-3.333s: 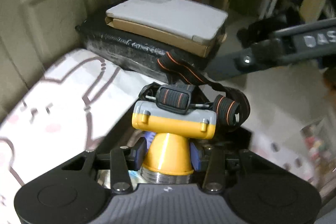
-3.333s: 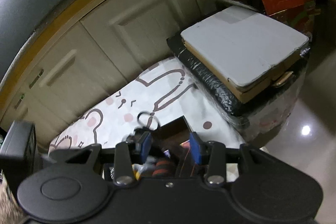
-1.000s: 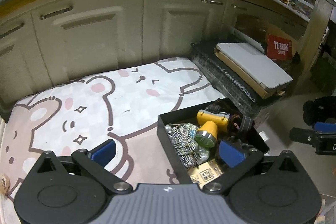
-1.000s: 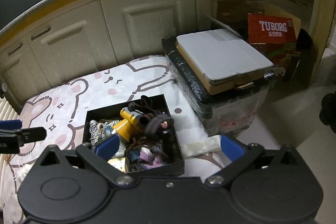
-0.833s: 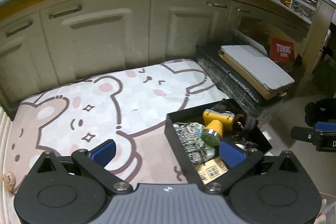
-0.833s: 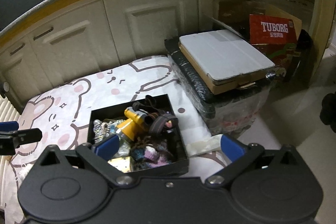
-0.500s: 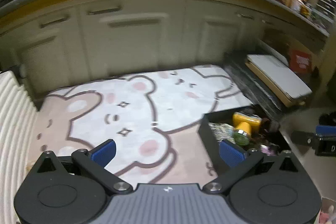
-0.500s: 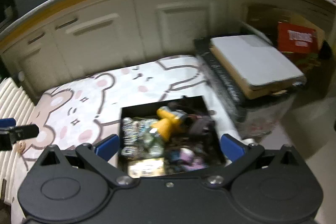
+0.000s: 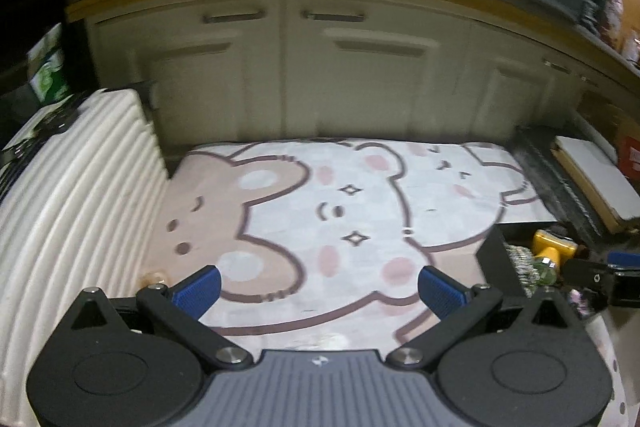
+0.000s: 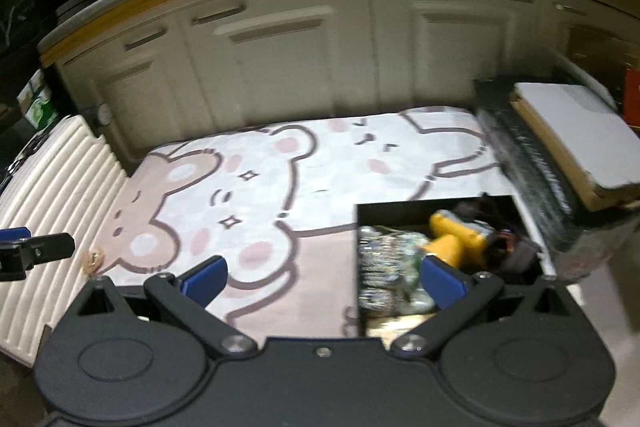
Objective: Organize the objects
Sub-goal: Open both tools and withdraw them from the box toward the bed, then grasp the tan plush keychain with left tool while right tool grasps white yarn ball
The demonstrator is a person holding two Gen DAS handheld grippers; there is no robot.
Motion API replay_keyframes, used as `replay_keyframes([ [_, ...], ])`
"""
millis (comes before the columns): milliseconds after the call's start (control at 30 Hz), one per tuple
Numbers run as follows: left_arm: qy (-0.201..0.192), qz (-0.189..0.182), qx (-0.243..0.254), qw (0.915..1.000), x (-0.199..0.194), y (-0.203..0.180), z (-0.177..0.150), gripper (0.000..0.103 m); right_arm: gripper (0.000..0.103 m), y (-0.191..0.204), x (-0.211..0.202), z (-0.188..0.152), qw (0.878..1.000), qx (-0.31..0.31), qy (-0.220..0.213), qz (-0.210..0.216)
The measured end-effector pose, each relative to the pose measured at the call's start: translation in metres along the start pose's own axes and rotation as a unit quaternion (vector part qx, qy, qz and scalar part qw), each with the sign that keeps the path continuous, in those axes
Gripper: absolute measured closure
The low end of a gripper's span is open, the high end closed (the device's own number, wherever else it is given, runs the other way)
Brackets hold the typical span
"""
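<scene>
While both views are somewhat blurred, a run of cream cabinet doors with bar handles [image 9: 360, 75] is seen along the back, under a wood-edged counter. Before it, a large pink and white floor mat printed with cartoon bears [image 9: 340, 219] is spread flat. A white ribbed panel [image 9: 76, 211] is seen along the mat's left edge, and a black wrapped case topped with a flat grey and tan board [image 10: 568, 139] is set along its right edge. On the mat's near right part, an open black rectangular box [image 10: 400, 213] is placed, just beside the wrapped case. Inside it, a yellow headlamp with a dark strap [image 10: 456, 239] is lain among a patterned bundle and other small items that are too blurred to name. The left gripper [image 9: 320, 287] is held above the bare mat with its blue-padded fingers spread wide and nothing between them. The right gripper [image 10: 324, 279] is likewise spread wide and empty, its right finger over the box's near left corner.
</scene>
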State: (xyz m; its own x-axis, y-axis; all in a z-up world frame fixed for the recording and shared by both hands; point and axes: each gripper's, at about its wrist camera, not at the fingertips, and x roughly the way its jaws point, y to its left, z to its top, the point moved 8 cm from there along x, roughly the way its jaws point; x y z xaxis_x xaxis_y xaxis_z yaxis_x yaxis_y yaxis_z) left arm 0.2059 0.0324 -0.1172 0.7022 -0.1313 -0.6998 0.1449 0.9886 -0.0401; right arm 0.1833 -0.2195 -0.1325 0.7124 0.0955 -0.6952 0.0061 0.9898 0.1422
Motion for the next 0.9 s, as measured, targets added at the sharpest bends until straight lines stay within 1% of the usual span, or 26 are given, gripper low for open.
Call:
replay_keyframes([
  [200,0.003,0.022,-0.017,0.9996,0.001,0.031,-0.004,0.000,0.000,0.033,0.010,0.002,0.999,-0.019,0.001,0.026],
  [333,-0.004,0.044,-0.023,0.9988,0.001,0.048,-0.008,0.000,0.000,0.052,0.012,0.004,0.998,-0.031,-0.005,0.045],
  [533,-0.003,0.044,-0.056,0.9975,0.008,0.069,-0.010,0.000,0.000,0.075,0.023,0.004,0.997,-0.042,-0.009,0.067],
  [633,-0.011,0.049,-0.067,0.9965,0.011,0.079,-0.011,0.000,0.000,0.087,0.032,0.000,0.995,-0.045,0.000,0.093],
  [733,-0.013,0.038,-0.073,0.9965,0.018,0.086,-0.012,0.000,0.000,0.102,0.041,-0.006,0.992,-0.056,0.009,0.116],
  [833,-0.013,0.052,-0.080,0.9954,0.026,0.096,-0.013,0.000,0.000,0.115,0.052,-0.011,0.989,-0.075,0.009,0.126],
  [900,-0.016,0.062,-0.090,0.9938,0.032,0.105,-0.014,0.000,0.000,0.124,0.061,-0.017,0.987,-0.097,0.021,0.129],
])
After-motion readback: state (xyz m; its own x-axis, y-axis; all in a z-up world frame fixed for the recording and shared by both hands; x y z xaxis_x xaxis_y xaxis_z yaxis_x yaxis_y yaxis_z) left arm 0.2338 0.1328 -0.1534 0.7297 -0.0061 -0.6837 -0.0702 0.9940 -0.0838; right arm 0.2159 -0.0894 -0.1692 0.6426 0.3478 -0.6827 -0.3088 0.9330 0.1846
